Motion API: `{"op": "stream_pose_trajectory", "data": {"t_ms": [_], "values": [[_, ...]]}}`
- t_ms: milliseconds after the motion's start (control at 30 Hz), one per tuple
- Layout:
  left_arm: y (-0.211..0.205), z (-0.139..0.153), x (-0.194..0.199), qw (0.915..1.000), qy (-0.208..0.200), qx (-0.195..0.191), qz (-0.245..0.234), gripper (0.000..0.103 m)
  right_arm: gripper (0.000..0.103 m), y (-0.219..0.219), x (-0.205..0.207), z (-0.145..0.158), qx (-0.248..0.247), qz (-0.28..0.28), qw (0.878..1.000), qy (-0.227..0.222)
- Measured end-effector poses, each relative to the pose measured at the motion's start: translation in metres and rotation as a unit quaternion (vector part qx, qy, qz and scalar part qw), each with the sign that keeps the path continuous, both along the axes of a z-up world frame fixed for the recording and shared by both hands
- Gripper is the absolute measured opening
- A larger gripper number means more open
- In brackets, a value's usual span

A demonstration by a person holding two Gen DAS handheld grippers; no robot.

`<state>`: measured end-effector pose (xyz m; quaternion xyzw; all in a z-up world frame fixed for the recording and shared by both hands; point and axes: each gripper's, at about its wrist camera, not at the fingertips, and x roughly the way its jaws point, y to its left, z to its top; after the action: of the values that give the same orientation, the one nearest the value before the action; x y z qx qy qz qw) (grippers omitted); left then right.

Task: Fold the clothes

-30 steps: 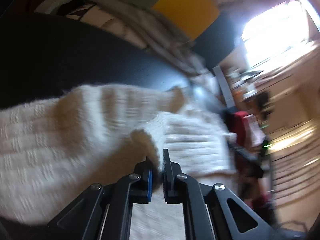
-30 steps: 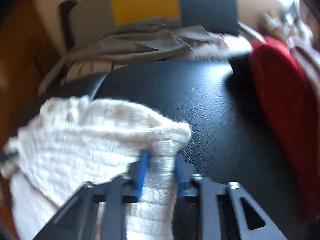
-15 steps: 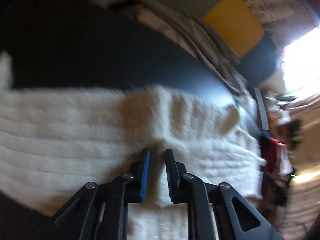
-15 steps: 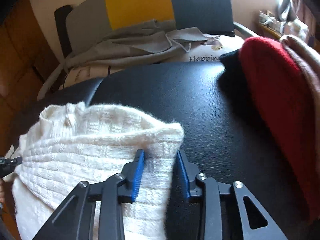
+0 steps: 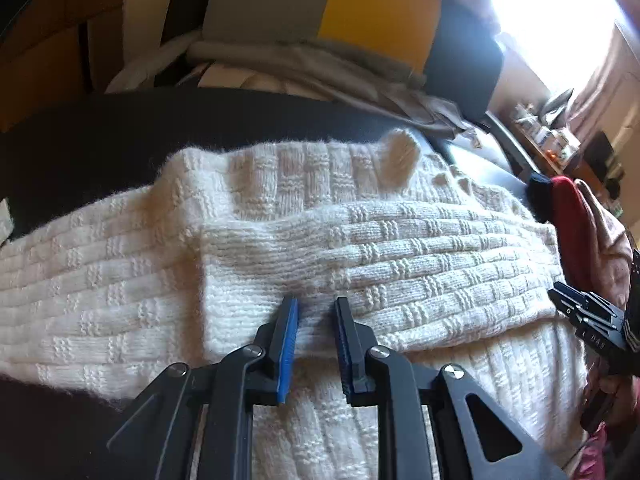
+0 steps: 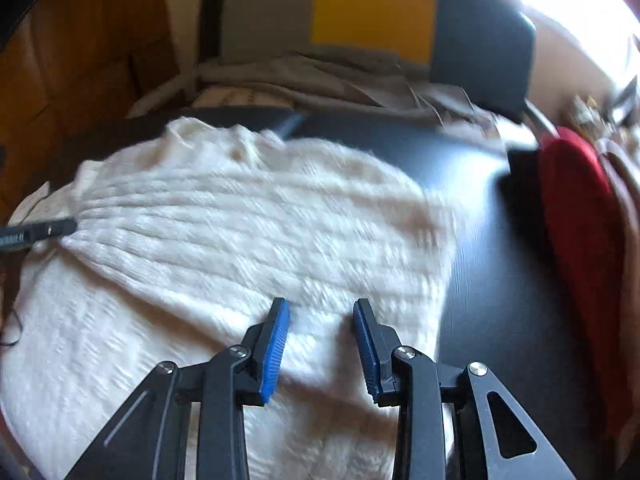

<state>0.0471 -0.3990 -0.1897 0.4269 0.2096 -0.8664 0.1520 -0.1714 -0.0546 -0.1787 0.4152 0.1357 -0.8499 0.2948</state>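
Observation:
A cream knitted sweater (image 5: 360,248) lies on the black padded surface (image 5: 100,136), with one part folded over the rest. My left gripper (image 5: 316,308) is open, its blue pads just above the edge of the folded layer, holding nothing. My right gripper (image 6: 322,310) is open wider and hovers over the sweater (image 6: 240,232) near its right edge. The tip of the right gripper shows at the right of the left wrist view (image 5: 588,316). The tip of the left gripper shows at the left of the right wrist view (image 6: 36,232).
A red garment (image 6: 580,216) lies in a pile at the right on the black surface (image 6: 500,280). Grey clothes (image 6: 340,80) are heaped at the back against a grey, yellow and dark blue cushion (image 6: 372,12). A bright window is at the top right.
Both grippers have let go of the sweater and opened. The folded part now lies flat on the rest. Both grippers have drawn back a little.

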Motion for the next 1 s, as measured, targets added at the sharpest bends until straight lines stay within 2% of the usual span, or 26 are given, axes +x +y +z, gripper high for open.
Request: {"op": "stream_pose_trajectory", "data": {"t_ms": [100,267,333,400,500,600,667,733,800,833,1000], "values": [[-0.001,-0.003,0.005,0.9999,0.015,-0.005,0.005,0.020,0.035,0.017,0.011,-0.004,-0.010,-0.013,1.000,0.018],[-0.001,-0.001,0.017,0.9989,0.028,-0.019,0.033,0.020,0.037,0.020,0.013,-0.003,-0.022,-0.019,0.999,0.017],[-0.007,-0.002,0.022,0.9978,0.043,0.013,0.047,0.020,0.039,0.020,0.013,-0.003,-0.026,-0.019,0.999,0.016],[-0.021,-0.001,0.039,0.9920,0.072,0.075,0.072,0.020,0.040,0.021,0.013,-0.002,-0.032,-0.019,0.999,0.013],[-0.035,0.014,0.084,0.9817,0.107,0.094,0.127,0.022,0.040,0.021,0.008,-0.002,-0.036,-0.018,0.999,0.011],[-0.069,0.032,0.150,0.9704,0.110,0.042,0.211,0.023,0.040,0.020,0.010,-0.001,-0.030,-0.019,0.999,0.016],[-0.092,0.041,0.180,0.9675,0.076,-0.017,0.241,0.024,0.041,0.018,0.011,-0.001,-0.025,-0.020,0.999,0.020],[-0.120,0.049,0.199,0.9645,0.017,-0.092,0.247,0.025,0.042,0.017,0.013,-0.001,-0.018,-0.021,0.999,0.025],[-0.144,0.052,0.211,0.9623,-0.040,-0.157,0.219,0.027,0.044,0.016,0.015,0.000,-0.010,-0.024,0.999,0.032],[-0.151,0.051,0.214,0.9624,-0.054,-0.171,0.204,0.028,0.045,0.015,0.015,0.000,-0.008,-0.025,0.999,0.034],[-0.181,0.041,0.211,0.9776,-0.094,-0.157,0.103,0.035,0.052,0.017,0.014,0.000,-0.002,-0.035,0.999,0.037]]}}
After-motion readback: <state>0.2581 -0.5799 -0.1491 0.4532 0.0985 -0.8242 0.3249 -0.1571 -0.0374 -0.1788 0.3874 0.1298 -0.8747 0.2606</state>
